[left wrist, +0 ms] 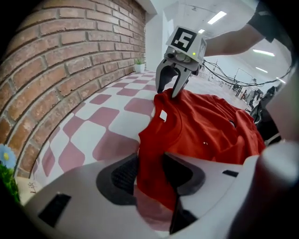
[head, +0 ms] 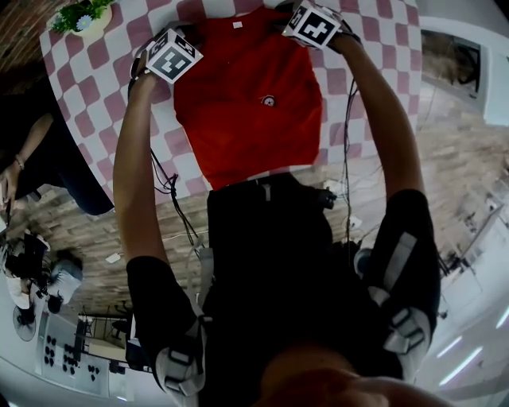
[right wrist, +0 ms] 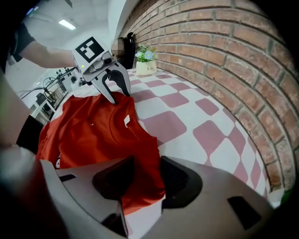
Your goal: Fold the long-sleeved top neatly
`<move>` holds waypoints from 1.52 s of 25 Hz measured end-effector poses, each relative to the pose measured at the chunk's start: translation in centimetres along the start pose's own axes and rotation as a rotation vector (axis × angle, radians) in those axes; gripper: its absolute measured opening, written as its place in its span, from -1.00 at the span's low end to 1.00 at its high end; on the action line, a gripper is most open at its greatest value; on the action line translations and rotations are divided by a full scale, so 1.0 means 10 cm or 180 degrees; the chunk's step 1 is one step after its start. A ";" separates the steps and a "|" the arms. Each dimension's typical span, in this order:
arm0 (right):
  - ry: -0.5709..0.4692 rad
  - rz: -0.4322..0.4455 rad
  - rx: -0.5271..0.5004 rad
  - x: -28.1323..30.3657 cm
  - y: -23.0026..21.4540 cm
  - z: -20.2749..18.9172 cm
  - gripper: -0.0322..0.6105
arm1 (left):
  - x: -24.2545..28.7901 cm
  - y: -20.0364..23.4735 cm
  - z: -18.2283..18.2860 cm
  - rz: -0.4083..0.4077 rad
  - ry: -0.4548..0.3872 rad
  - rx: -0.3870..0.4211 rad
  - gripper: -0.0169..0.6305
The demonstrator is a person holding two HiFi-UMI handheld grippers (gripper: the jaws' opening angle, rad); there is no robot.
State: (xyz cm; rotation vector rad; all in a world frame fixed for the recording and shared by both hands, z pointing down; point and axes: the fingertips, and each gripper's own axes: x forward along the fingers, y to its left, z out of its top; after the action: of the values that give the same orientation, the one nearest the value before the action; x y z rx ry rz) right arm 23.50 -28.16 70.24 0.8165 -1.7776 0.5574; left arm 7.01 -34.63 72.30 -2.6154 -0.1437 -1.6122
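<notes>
**Both grippers standing open over the shoulders of the red top**

The red top (head: 246,111) is lying flat on the checked worktop (head: 103,87), collar label (head: 237,25) at the far end, hem reaching the near edge by the person's body. No sleeves are sticking out at the sides, so they are probably folded in already.

The left gripper (left wrist: 152,172) is pointing down at the left shoulder corner. Its jaws are standing wide, with a ridge of red cloth rising between the pads but not pinched. The right gripper (right wrist: 140,179) is doing the same at the right shoulder corner: jaws wide, cloth lying loose between them, nothing held.

Risks from here:
- Cloth is sitting close against the ribbed pads, so lifting away could be snagging it and dragging a shoulder out of line.
- The bunched ridge at the left jaws could be leaving a crease in the fold.
- The hem is lying at the worktop edge, so a pull toward the person could be sliding the top off.
</notes>
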 end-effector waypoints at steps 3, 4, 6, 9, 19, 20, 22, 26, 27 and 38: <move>0.0096 0.0058 -0.0047 0.05 -0.03 -0.02 -0.44 | -0.01 -0.02 0.00 -0.0080 -0.0014 0.0061 -0.44; 0.0114 0.0069 -0.0066 0.05 -0.04 -0.02 -0.56 | -0.01 -0.02 0.00 -0.0089 -0.0010 0.0096 -0.54; 0.0128 0.0095 -0.0090 0.03 -0.07 -0.03 -0.73 | -0.02 -0.03 0.00 -0.0075 0.0005 0.0156 -0.78; 0.0119 0.0138 -0.0128 0.00 -0.09 -0.02 -0.79 | -0.02 -0.03 -0.02 -0.0076 0.0004 0.0168 -0.84; -0.0148 -0.0253 -0.0078 -0.22 -0.43 0.21 -0.82 | -0.25 0.55 0.21 0.0535 -0.0170 0.0156 -0.87; -0.0194 -0.0326 -0.0083 -0.30 -0.45 0.24 -0.82 | -0.31 0.63 0.26 0.0647 -0.0211 0.0166 -0.87; -0.0292 -0.0470 -0.0101 -0.47 -0.48 0.31 -0.82 | -0.45 0.76 0.38 0.0866 -0.0300 0.0201 -0.87; -0.0493 -0.0759 -0.0145 -0.85 -0.51 0.45 -0.82 | -0.78 0.83 0.58 0.1211 -0.0462 0.0288 -0.87; -0.0543 -0.0830 -0.0156 -0.95 -0.52 0.49 -0.82 | -0.88 0.81 0.63 0.1267 -0.0494 0.0304 -0.87; -0.1088 -0.1293 -0.0241 -1.99 0.26 0.42 -0.83 | -1.91 -0.25 0.82 0.1803 -0.0751 0.0555 -0.87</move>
State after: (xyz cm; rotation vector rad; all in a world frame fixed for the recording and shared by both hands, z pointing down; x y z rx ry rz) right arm 23.17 -24.21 50.08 1.2367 -1.8513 0.0838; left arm 5.43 -32.15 51.55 -2.3972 0.3919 -1.0534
